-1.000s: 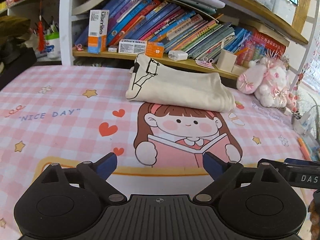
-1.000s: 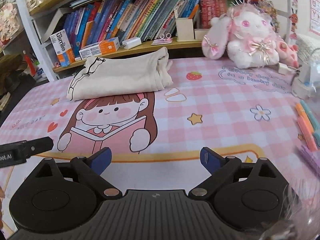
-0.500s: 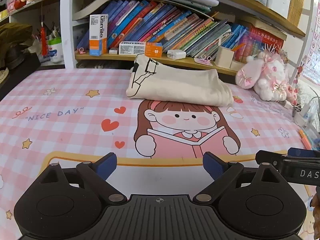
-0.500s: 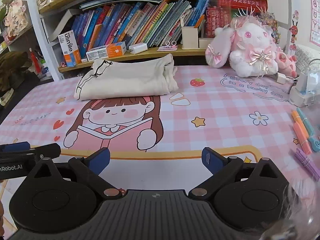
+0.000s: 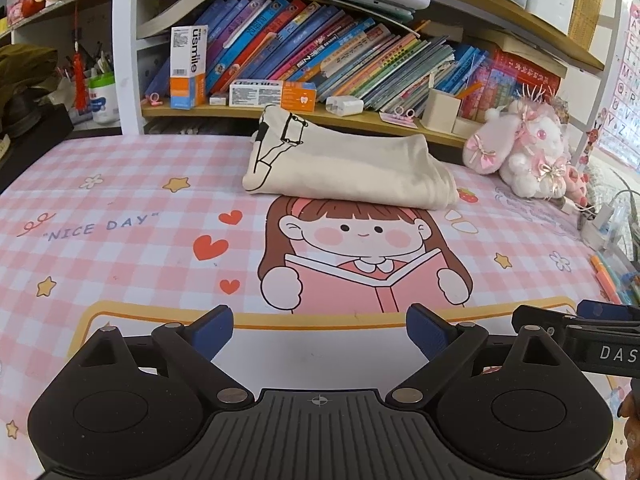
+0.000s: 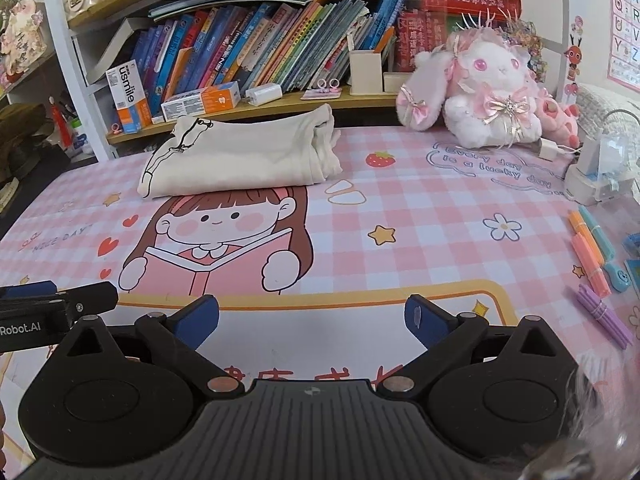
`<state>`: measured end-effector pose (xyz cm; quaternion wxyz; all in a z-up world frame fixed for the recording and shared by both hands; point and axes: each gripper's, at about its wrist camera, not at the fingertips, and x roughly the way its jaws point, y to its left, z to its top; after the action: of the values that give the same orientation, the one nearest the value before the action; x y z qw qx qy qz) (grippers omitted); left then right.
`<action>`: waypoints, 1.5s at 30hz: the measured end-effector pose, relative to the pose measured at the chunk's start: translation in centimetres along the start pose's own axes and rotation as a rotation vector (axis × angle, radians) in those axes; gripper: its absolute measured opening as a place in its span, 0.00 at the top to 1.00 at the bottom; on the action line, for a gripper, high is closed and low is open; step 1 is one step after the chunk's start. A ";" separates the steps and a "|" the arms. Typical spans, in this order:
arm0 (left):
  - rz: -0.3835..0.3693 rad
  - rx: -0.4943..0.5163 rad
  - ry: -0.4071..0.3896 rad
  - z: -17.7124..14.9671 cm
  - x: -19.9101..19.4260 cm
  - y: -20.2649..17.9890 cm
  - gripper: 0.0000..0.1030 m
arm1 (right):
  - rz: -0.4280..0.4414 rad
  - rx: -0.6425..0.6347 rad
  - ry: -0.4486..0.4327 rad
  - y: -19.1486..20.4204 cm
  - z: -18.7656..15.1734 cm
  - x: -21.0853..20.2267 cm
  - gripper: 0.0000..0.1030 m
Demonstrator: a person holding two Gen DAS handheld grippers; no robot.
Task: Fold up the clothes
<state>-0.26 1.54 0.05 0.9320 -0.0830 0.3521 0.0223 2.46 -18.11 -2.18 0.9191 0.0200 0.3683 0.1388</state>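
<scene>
A cream garment lies folded into a compact rectangle at the far edge of the pink checked desk mat, just in front of the bookshelf; it also shows in the right wrist view. My left gripper is open and empty, well short of the garment, over the mat's near edge. My right gripper is open and empty too, also near the front edge. Each gripper's tip shows at the side of the other's view.
A bookshelf full of books and boxes stands behind the garment. A pink plush rabbit sits at the back right. Coloured pens and a charger lie along the right edge. Dark items are at the far left.
Both grippers have drawn back and risen a little from the garment, still open. The folded garment has not moved.
</scene>
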 end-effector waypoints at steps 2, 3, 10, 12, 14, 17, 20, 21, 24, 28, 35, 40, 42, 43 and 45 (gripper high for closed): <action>-0.002 0.001 -0.003 0.0 -0.1 0.0 0.08 | -0.001 0.000 0.001 0.0 0.0 -0.1 0.03; -0.003 0.002 -0.004 0.0 -0.1 0.0 0.08 | -0.002 0.000 0.002 0.1 -0.1 -0.1 0.03; -0.006 0.005 -0.005 -0.1 -0.3 0.0 0.07 | -0.001 -0.002 0.003 0.3 -0.2 -0.3 0.03; -0.006 0.005 -0.006 -0.1 -0.4 0.1 0.07 | -0.002 -0.001 0.004 0.4 -0.3 -0.3 0.03; -0.006 0.005 -0.006 -0.2 -0.4 0.1 0.07 | -0.001 -0.002 0.005 0.4 -0.3 -0.3 0.03; -0.007 0.003 -0.006 -0.1 -0.5 0.1 0.07 | 0.002 -0.003 0.009 0.5 -0.4 -0.4 0.03; -0.010 0.001 -0.007 -0.1 -0.5 0.1 0.07 | 0.003 -0.005 0.012 0.6 -0.4 -0.4 0.02; -0.011 0.000 -0.006 -0.1 -0.5 0.1 0.07 | 0.003 -0.005 0.014 0.6 -0.5 -0.4 0.02; -0.015 -0.002 -0.004 -0.2 -0.6 0.2 0.07 | 0.004 -0.006 0.016 0.6 -0.5 -0.5 0.02; -0.014 -0.005 -0.006 -0.2 -0.7 0.1 0.07 | 0.005 -0.006 0.018 0.6 -0.6 -0.6 0.02; -0.015 -0.004 -0.001 -0.4 -0.9 0.1 0.07 | 0.003 0.001 0.026 0.6 -0.8 -0.6 0.02; -0.013 -0.006 0.001 -0.4 -0.9 0.1 0.07 | 0.003 0.001 0.029 0.7 -0.8 -0.7 0.02; -0.012 -0.006 0.000 -0.3 -0.9 0.1 0.07 | 0.002 0.002 0.032 0.7 -0.8 -0.7 0.02; -0.012 -0.006 -0.001 -0.3 -0.9 0.1 0.07 | 0.001 0.002 0.033 0.8 -0.8 -0.7 0.02; -0.012 -0.006 -0.002 -0.3 -0.9 0.1 0.07 | 0.001 0.003 0.034 0.8 -0.8 -0.7 0.02</action>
<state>-1.18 1.61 0.42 0.9322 -0.0876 0.3507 0.0178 1.28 -17.61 -2.19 0.9127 0.0191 0.3839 0.1390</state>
